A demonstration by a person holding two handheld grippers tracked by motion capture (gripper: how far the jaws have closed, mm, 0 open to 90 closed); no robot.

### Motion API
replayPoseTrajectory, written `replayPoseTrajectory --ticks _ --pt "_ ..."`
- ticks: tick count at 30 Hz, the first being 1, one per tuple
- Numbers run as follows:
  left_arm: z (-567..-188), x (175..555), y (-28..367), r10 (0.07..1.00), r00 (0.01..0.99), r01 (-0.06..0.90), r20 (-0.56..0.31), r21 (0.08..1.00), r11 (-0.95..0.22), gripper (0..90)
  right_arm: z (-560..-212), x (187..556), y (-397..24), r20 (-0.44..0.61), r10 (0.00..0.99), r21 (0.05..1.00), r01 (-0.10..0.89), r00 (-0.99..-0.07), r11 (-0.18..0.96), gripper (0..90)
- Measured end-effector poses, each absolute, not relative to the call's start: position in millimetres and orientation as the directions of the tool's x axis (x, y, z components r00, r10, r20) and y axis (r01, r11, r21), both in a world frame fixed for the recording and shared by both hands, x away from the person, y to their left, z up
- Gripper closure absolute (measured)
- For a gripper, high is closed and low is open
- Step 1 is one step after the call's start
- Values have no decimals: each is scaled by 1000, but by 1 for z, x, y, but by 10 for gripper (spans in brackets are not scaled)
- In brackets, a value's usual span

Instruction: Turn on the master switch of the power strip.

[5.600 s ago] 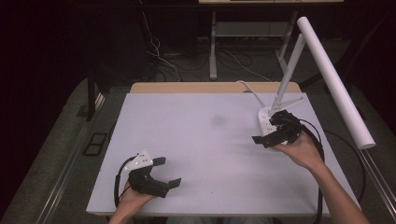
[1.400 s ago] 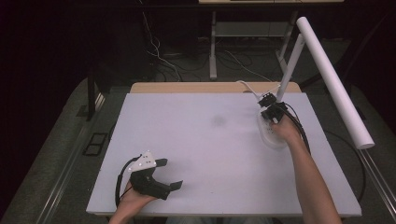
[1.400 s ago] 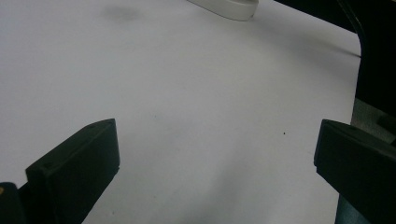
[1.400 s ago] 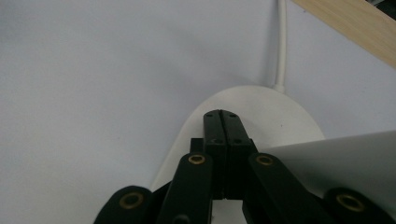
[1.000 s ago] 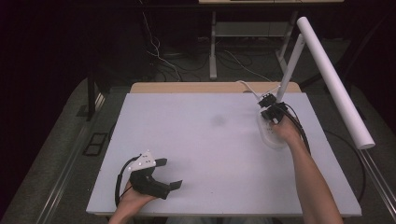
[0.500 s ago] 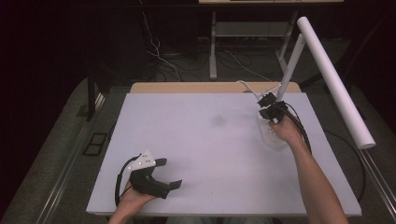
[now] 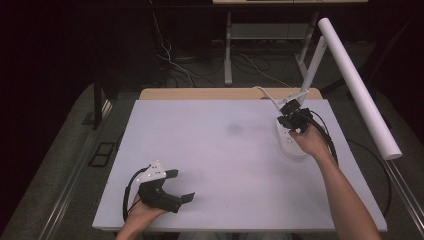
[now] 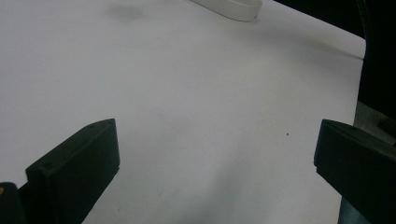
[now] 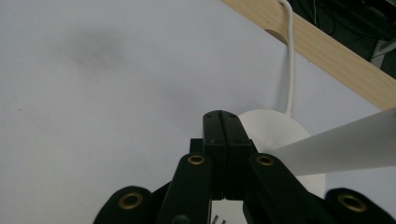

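High view puts your right gripper (image 7: 291, 111) at the upper right of the frame, fingers pressed together with nothing between them, just over the white oval lamp base (image 7: 290, 145) standing on the pale grey surface (image 7: 225, 150). At lower left your left gripper (image 7: 172, 187) rests on that surface, fingers spread wide and empty, well apart from the lamp.

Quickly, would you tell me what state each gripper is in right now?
Left gripper: open, nothing between the jaws, resting on the table.
Right gripper: shut, empty, over the lamp base.
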State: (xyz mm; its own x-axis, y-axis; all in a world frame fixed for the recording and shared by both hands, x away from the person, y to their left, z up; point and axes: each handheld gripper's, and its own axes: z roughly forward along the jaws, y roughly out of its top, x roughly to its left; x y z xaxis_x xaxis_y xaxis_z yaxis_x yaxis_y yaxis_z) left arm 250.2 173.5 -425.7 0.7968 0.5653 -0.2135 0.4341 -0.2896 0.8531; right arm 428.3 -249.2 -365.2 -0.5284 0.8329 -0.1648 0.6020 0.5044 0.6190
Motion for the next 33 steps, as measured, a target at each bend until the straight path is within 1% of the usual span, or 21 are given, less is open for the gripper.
replayPoseTrajectory --ticks 6,8,14,16,22,24,28,29,30,31,32,33 --pt "-426 251 174 566 795 439 -218 851 -289 0 -360 417 -250 -146 826 640 584 -545 499 893" --pt "-426 251 174 566 795 439 -217 851 -289 0 -360 412 -250 -136 824 648 579 -550 494 872" --pt "-426 251 173 564 797 436 -216 852 -289 0 -360 397 -251 -88 817 674 570 -569 469 761" --pt "-426 251 173 564 797 437 -216 851 -291 0 -360 392 -252 -77 816 681 568 -573 463 697" --pt "-426 250 172 564 797 439 -218 850 -292 0 -359 376 -255 -31 817 712 561 -576 422 457" --pt "-426 250 171 564 796 439 -218 850 -291 0 -359 370 -257 -15 814 727 552 -581 408 361" --pt "-426 250 172 565 796 439 -218 850 -290 0 -357 360 -261 54 794 748 551 -606 370 154" --pt "-427 250 172 565 796 439 -218 850 -290 0 -357 358 -262 68 794 749 557 -604 359 125" --pt "-427 250 172 565 796 439 -218 850 -290 0 -357 358 -262 68 794 749 557 -604 359 125" --pt "-426 250 172 565 796 439 -217 850 -292 0 -357 354 -263 98 787 750 566 -609 344 74" --pt "-426 250 172 565 796 439 -217 850 -292 0 -358 352 -264 117 779 750 569 -616 337 3" --pt "-426 250 171 566 795 440 -218 849 -292 0 -358 350 -265 133 773 748 575 -620 332 2"
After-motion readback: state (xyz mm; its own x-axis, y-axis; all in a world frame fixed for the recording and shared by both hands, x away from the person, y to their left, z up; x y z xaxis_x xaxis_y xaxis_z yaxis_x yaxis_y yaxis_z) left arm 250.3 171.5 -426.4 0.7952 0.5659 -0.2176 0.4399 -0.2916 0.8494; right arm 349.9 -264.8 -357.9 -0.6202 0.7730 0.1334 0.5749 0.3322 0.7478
